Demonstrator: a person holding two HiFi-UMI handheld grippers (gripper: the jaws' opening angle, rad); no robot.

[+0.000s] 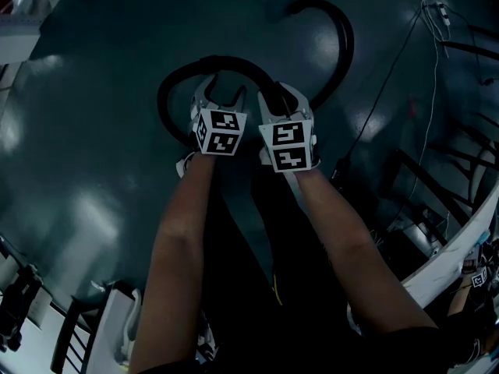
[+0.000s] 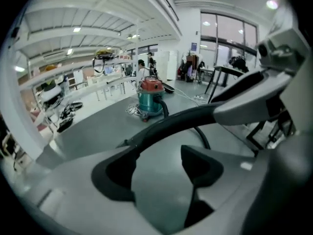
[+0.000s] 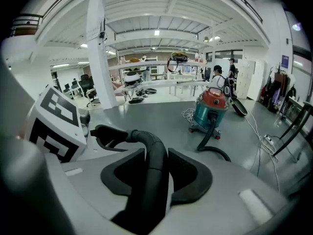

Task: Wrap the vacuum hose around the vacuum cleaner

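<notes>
Now forearms (image 1: 183,232) extend side by side; right tool (image 1: 282,98) clamps the hose (image 1: 234,62), left tool (image 1: 223,93) gapes.

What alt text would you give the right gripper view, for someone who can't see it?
The right claw is closed on a black hose, which runs up between its pads and bends left. Beyond it, a teal vacuum cleaner with a red top stands on a grey floor in a bright workshop hall.
</notes>
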